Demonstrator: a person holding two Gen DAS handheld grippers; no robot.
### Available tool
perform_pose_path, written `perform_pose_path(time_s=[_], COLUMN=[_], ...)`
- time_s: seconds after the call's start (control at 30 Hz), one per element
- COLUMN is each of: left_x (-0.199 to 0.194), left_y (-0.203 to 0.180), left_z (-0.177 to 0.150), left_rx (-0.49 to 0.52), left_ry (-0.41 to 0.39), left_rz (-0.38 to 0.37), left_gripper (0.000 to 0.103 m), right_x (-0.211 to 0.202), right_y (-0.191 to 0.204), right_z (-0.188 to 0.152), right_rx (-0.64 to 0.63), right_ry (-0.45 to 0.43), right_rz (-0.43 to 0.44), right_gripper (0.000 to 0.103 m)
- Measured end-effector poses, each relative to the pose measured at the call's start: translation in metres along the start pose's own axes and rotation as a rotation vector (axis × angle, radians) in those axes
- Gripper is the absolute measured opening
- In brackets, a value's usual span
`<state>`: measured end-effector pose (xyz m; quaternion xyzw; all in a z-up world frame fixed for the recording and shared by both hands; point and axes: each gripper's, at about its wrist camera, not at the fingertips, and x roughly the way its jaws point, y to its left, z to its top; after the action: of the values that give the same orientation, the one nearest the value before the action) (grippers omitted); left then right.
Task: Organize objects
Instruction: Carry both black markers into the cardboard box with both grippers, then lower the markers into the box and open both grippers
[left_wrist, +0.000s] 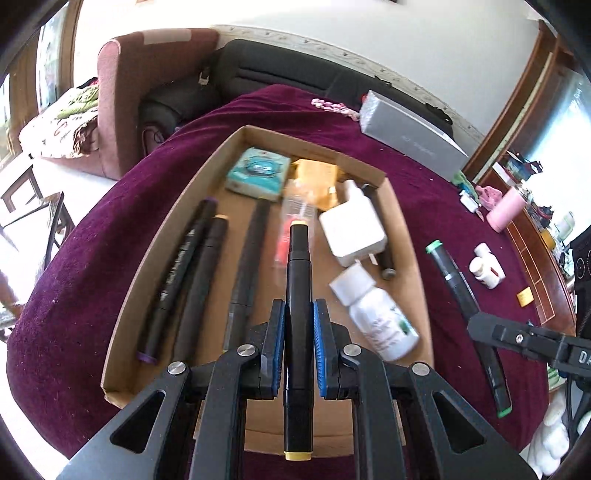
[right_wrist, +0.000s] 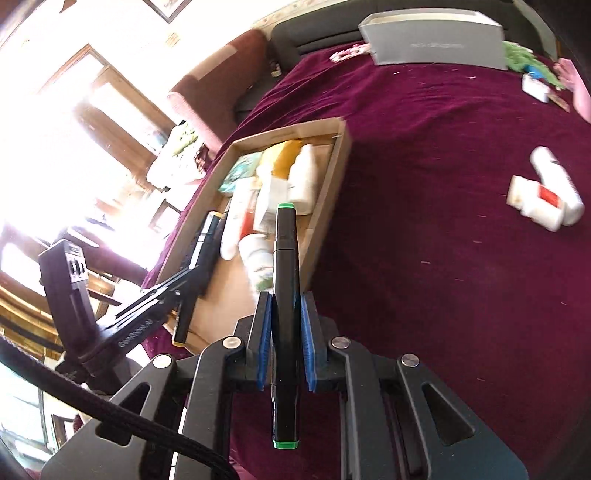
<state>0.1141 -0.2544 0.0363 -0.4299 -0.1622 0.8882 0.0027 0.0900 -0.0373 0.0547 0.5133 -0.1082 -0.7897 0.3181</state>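
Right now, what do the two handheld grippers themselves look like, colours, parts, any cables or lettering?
Both are matte black. The left gripper and the right gripper each have two fingers lined with ribbed blue pads, angular linkage arms with cut-out openings, and round silver pivot bolts. A braided black cable crosses the right wrist view. White lettering is only partly legible.

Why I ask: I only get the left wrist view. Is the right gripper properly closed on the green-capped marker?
Observer: Yes. The right gripper has both blue pads pressed on the green-capped marker, around mid-barrel.
Operator: And my left one, seen from the side?
Observer: The left gripper holds the yellow-capped marker slanting down over the cardboard tray, with the marker's tail sticking out past the tray's near wall.
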Motion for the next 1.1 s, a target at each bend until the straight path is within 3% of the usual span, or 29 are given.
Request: perform_pose_path(time_s=[0.13,0.5,0.73,1.1], left_x=[0.007,0.017,0.019,0.021], left_y=[0.01,0.015,0.016,0.014], left_z=[0.003,0.008,0.008,0.006], left_rx=[-0.014,0.009,0.036,0.049], left_ry=[0.007,0.017,-0.017,-0.017], left_rz=[-0.002,0.003,0.063,0.053], left_gripper=[0.011,0.011,0.011,0.011], right_x=[0.026,0.077,0.089,0.095], right_y=[0.021,0.052,0.058,0.064], right_z=[0.005,0.013,0.018,0.022], right_rx=[-0.004,-0.039,-0.053,-0.08], right_ry=[0.042,0.106,0.107,0.099], right_rz=[0.041,0.02,-0.026,-0.091], right_gripper=[0.013,0.013,0.013,0.013])
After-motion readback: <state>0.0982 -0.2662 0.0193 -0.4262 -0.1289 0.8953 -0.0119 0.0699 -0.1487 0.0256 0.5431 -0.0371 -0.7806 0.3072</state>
